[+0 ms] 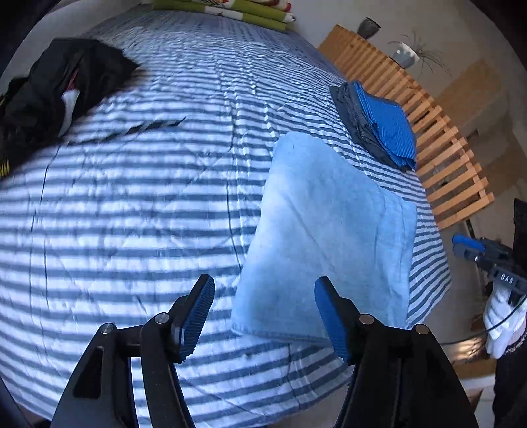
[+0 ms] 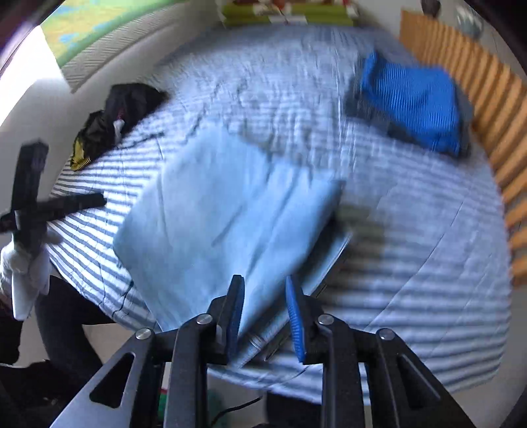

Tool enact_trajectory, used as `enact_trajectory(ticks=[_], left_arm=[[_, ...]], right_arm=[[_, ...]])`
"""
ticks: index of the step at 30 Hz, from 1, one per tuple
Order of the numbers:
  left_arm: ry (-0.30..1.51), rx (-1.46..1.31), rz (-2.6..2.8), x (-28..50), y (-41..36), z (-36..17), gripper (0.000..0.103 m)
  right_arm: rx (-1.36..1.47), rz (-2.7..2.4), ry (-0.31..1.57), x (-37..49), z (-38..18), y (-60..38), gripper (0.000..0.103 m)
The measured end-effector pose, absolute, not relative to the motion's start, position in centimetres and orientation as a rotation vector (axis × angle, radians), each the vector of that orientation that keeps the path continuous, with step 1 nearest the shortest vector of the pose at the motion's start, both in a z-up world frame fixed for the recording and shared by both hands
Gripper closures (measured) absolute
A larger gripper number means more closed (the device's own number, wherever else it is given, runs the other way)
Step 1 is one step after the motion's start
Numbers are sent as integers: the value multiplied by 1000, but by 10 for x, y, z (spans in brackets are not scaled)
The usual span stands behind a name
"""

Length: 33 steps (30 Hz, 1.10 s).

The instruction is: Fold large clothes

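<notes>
A light blue garment (image 1: pixel 329 237) lies folded into a rectangle on the striped bed, near its front right corner. My left gripper (image 1: pixel 263 296) hovers open just above the garment's near left edge, holding nothing. In the blurred right wrist view the same garment (image 2: pixel 224 210) lies ahead of my right gripper (image 2: pixel 265 296). Its fingers stand apart with no cloth pinched between them. The left wrist view shows the right gripper (image 1: pixel 477 250) off the bed's right edge, held by a white-gloved hand (image 1: pixel 504 316).
A folded stack of bright blue and dark clothes (image 1: pixel 378 125) sits by the bed's right edge. A crumpled black garment (image 1: pixel 56 92) lies at the far left. A wooden slatted frame (image 1: pixel 428 131) runs along the right side, and green pillows (image 1: pixel 230 13) lie at the head.
</notes>
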<state>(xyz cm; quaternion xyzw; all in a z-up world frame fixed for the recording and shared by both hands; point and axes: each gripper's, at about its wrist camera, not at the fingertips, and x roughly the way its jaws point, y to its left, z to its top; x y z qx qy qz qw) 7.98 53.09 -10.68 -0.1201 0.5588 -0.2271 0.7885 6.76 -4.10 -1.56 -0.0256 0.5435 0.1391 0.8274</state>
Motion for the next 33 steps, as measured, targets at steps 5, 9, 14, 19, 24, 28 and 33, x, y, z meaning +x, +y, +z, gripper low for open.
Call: enact_trajectory(ticks=[5,9,14,19,24,28,33], left_arm=[[1300,-508,-429,34,518,-144,34],[1347,-635,-413,21,490,-169,30],[1329,-799,-351,21,480,-191,22],[1284,-769,-341,38,466,-187,16],[1263,-754,-353,52,462,-187,25],[1273,-735,-349,67,470,-189,48],[1252,-646,-399,96,472,-174,53]], right_arm=[[-161,455,1071,127,0,-5,47],[-183,529,1167,169,-35,36,47],[-346,584,1256,191,-86,67,47],[-363,655,1329,212,-121,70,43],[-288,751,1398,219,-151,78,36],[-234,726,1359,209,-150,76,58],[-125,656,1307,195,-135,62,75]])
